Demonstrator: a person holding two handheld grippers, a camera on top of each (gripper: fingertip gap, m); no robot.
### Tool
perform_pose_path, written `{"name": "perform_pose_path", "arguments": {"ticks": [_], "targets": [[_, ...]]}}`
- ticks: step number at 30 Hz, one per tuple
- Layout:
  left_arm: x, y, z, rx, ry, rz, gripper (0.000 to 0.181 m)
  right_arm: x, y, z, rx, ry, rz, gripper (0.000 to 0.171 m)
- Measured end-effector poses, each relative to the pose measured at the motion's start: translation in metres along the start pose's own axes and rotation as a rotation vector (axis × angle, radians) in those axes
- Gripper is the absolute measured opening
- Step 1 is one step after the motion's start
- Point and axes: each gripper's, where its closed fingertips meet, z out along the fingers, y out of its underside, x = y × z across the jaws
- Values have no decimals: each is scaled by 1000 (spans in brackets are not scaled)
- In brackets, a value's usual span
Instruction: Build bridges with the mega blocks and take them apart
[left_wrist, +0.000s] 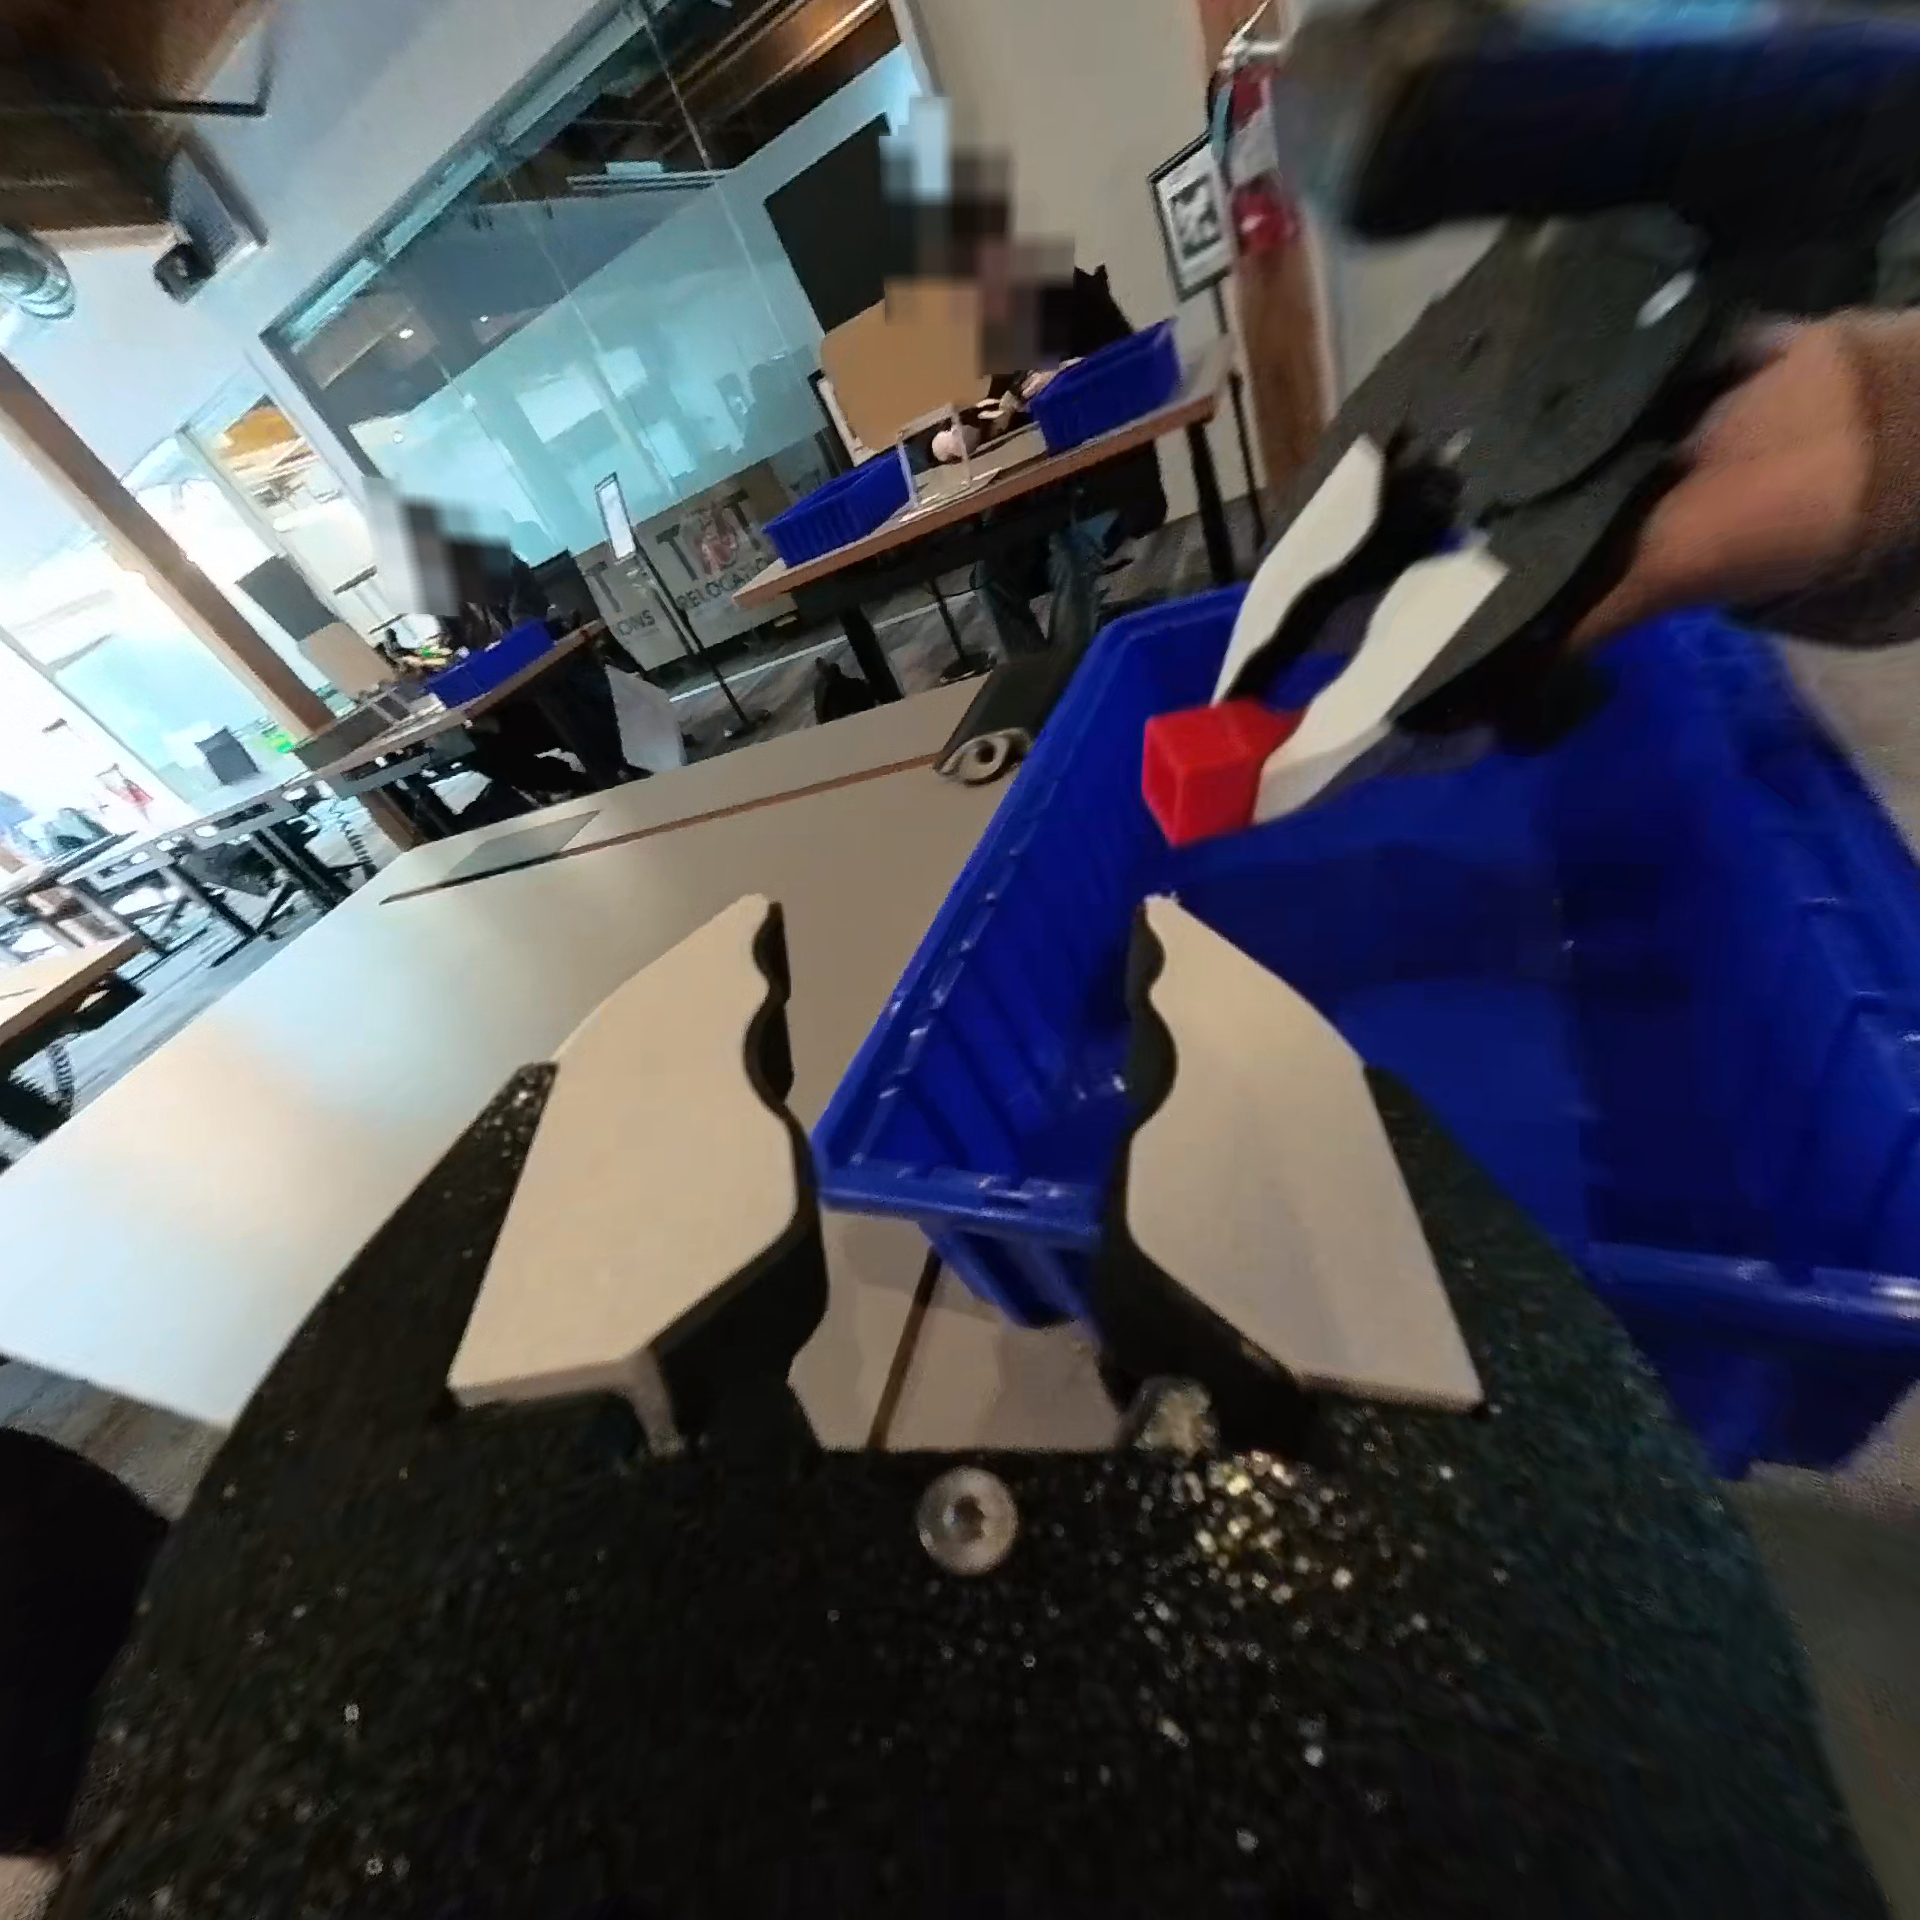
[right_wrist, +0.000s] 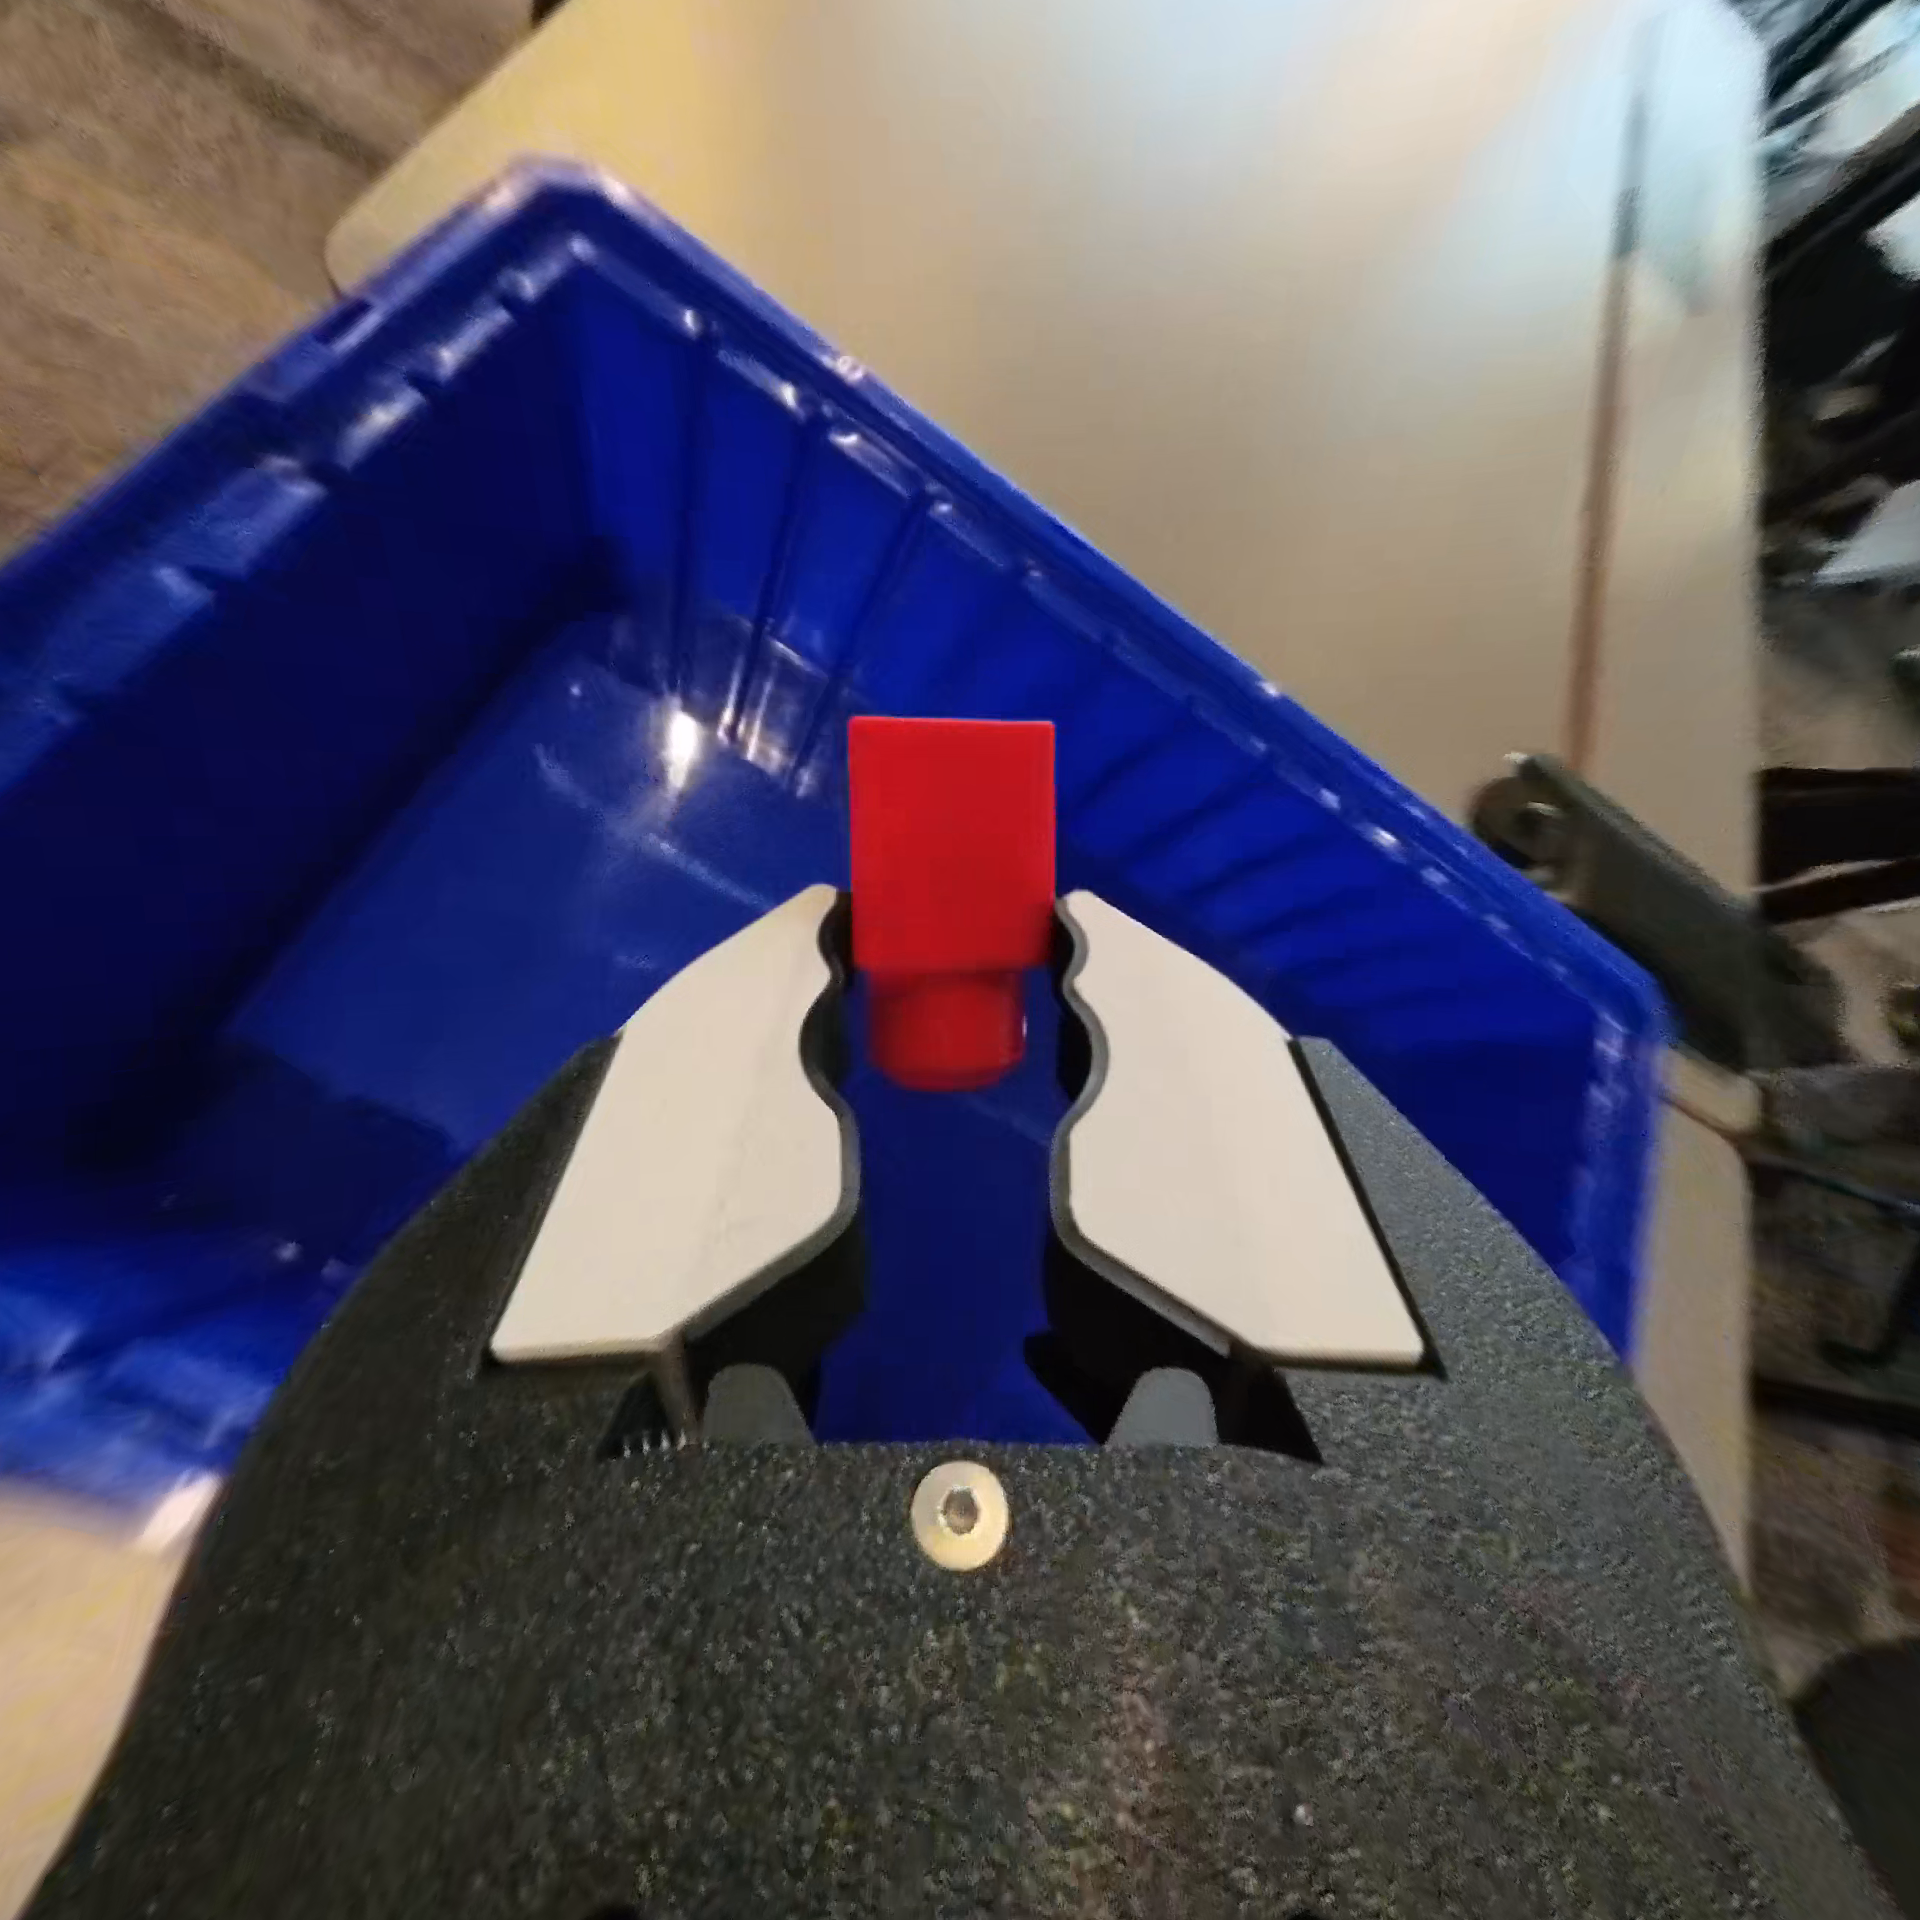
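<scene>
- Nearest to the left wrist camera, the left gripper (left_wrist: 956, 925) is standing wide apart with nothing between its pale fingers; its right finger is hanging over the near corner of the blue bin (left_wrist: 1039, 987), and its left finger is over the table (left_wrist: 416, 1039).
- Only this view is showing the room: more long tables (left_wrist: 987, 499) with other blue bins (left_wrist: 831, 509) on them are standing behind, and a glass wall (left_wrist: 571, 343) is running behind them. Blurred patches are covering two places at those tables.
- The same view is also showing the right gripper (left_wrist: 1257, 727) from outside, reaching down into the bin from the upper right, with a person's hand (left_wrist: 1787, 468) holding it.
- The pale table is carrying the bin, and a thin dark seam is crossing its top.
- In the right wrist view, the bin (right_wrist: 1299, 727) is filling most of the picture, and its inside corner is pointing away from the camera. Its floor, where it is visible, is bare.
- The right gripper (right_wrist: 951, 925) is closing narrowly on the red block (right_wrist: 951, 831), which is standing out past the fingertips above the bin floor.
- This view alone is showing the round stud of the block, pointing back toward the camera between the fingers (right_wrist: 727, 1143).
- The block (left_wrist: 1210, 769) is appearing as a small red cube in the left wrist view, inside the bin near its far side.
</scene>
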Motion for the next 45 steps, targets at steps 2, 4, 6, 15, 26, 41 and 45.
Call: {"name": "perform_pose_path", "arguments": {"ticks": [2,4,6,15,26,41,45], "targets": [[16,-10,3,25,54,-6,61,3,8,-50,50,80,27,37],[34,-22,6,56,95,-5,56,2,20,-100,99,153,80,37],[55,-36,10,97,134,3,52,-7,37,-149,146,214,147,36],[197,-94,22,194,457,51,52,-97,158,-290,-9,411,295,36],[349,-99,20,227,793,87,50,-157,290,-351,-820,216,278,37],[378,-52,43,101,1054,72,59,-111,351,-257,-791,-86,317,36],[386,-38,41,74,1121,108,67,-113,354,-246,-742,-109,393,37]]}}
